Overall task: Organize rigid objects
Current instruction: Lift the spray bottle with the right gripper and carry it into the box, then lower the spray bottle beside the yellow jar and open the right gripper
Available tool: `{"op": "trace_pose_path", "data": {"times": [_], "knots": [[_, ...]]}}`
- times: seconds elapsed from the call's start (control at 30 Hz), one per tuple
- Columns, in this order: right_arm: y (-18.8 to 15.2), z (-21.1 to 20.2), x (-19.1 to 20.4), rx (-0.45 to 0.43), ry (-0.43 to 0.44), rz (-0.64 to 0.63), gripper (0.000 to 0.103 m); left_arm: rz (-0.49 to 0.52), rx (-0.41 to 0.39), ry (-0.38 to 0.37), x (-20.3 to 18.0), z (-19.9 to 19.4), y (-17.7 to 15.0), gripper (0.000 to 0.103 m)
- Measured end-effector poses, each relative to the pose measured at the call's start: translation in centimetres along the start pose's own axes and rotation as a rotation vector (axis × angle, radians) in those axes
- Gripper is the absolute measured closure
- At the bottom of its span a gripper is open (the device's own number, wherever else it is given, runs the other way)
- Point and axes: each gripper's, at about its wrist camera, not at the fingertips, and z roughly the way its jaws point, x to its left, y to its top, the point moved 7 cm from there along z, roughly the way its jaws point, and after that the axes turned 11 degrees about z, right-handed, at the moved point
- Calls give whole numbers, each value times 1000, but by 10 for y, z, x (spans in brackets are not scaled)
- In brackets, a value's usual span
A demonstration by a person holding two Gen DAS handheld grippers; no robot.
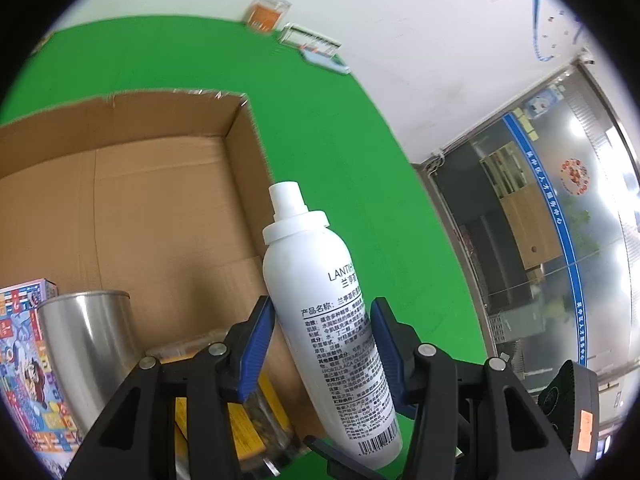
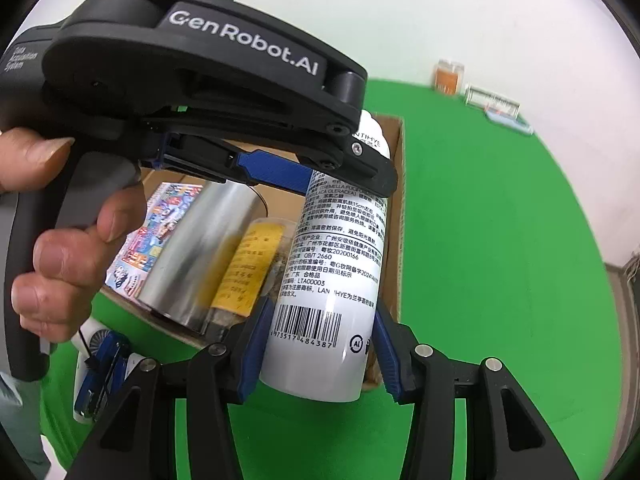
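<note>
A white spray bottle (image 1: 320, 292) with black print is held above the right side of an open cardboard box (image 1: 132, 200). My left gripper (image 1: 322, 344) is shut on the bottle's middle. My right gripper (image 2: 318, 344) is shut on the same bottle (image 2: 336, 256) at its base, by the barcode. In the right wrist view the left gripper (image 2: 320, 176) clamps the bottle higher up, held by a hand. Inside the box (image 2: 396, 216) lie a steel cup (image 2: 192, 256), a colourful booklet (image 2: 156, 232) and a yellow-labelled jar (image 2: 248, 268).
The box stands on a green table cover (image 1: 340, 140). At the far edge, by the white wall, are an orange container (image 1: 266, 14) and a clear case (image 1: 310, 38). A blue and white tool (image 2: 100, 376) lies on the green cover near the box's corner.
</note>
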Motion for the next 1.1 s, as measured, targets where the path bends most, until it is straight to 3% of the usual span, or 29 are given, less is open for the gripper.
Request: {"op": "trace_pose_path", "data": {"times": [0.3,0.4,0.73,0.8,0.93,1.1], "knots": [[2,45,-14,80,13,60,57,-26,75,16,14,32,-1,55],[4,55,-21,101,-18,65,57,-11,99,34,11,40,1,55],[0,67,-17,97,-60,27,55,-41,132,52,21,44,-2,54],[-16,72,3,88,-58,33,55,-35,145,66,20,45,-3,54],[-21,56,0,79,-54,27,54,-8,170,102,18,47,-4,54],[-23,19,2,39,-41,31,42,12,136,92,9,35,-6,54]]}}
